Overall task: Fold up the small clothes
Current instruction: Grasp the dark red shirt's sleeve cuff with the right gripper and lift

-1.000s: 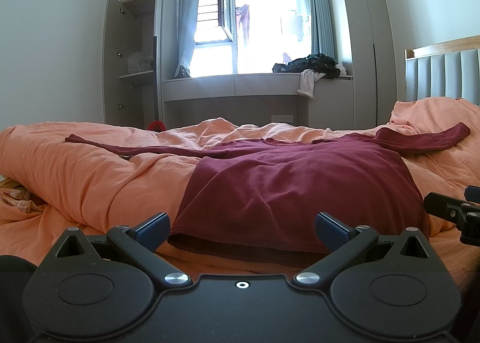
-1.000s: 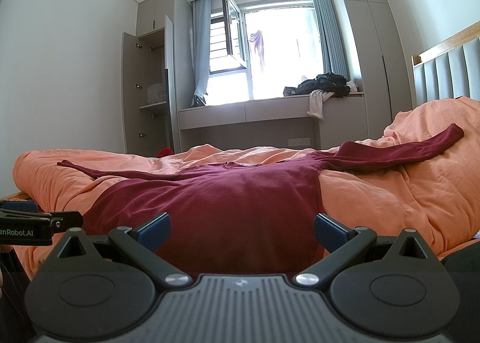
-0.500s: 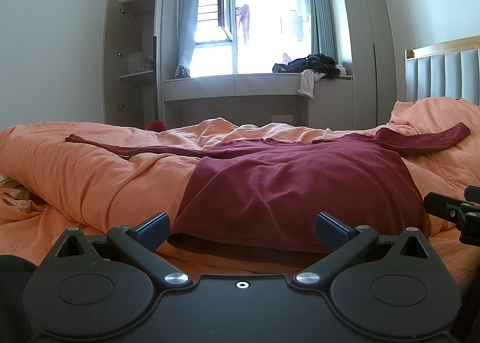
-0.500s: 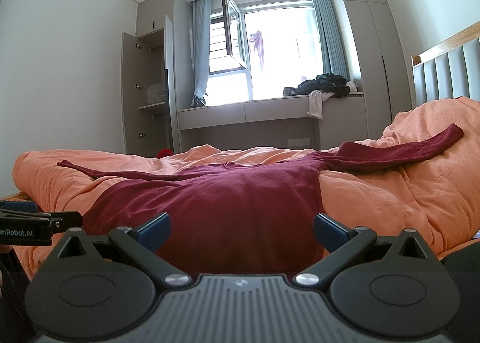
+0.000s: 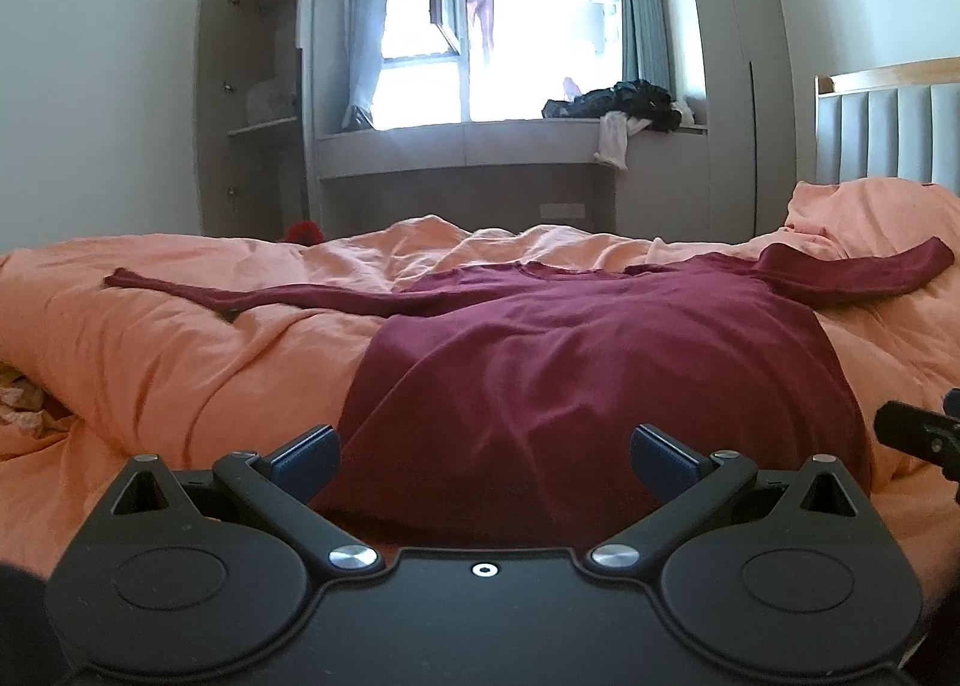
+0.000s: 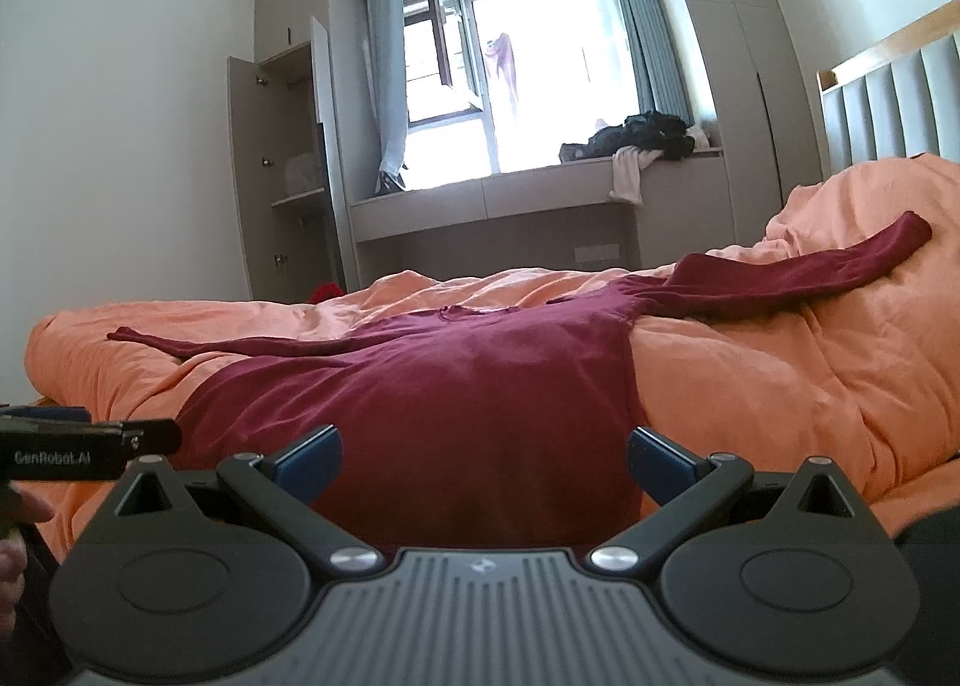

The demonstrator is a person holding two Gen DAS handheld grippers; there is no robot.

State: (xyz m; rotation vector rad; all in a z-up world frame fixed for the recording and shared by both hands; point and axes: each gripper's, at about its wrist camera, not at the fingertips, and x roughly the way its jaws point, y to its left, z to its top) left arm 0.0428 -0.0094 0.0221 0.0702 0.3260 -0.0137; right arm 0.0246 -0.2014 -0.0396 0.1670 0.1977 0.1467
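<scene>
A dark red long-sleeved top (image 5: 570, 362) lies spread flat on the orange duvet (image 5: 150, 350), hem toward me, sleeves stretched out left and right. It also shows in the right wrist view (image 6: 468, 386). My left gripper (image 5: 485, 455) is open and empty just before the hem. My right gripper (image 6: 483, 455) is open and empty, also near the hem, toward the top's right side. The right gripper's tip (image 5: 918, 434) shows at the left view's right edge. The left gripper's side (image 6: 78, 440) shows at the right view's left edge.
The grey padded headboard (image 5: 888, 128) stands at the right. A window bench (image 5: 468, 146) with a pile of dark clothes (image 5: 624, 98) runs along the far wall. An open wardrobe (image 5: 258, 104) stands at the far left. A patterned cloth (image 5: 21, 404) lies at the left bed edge.
</scene>
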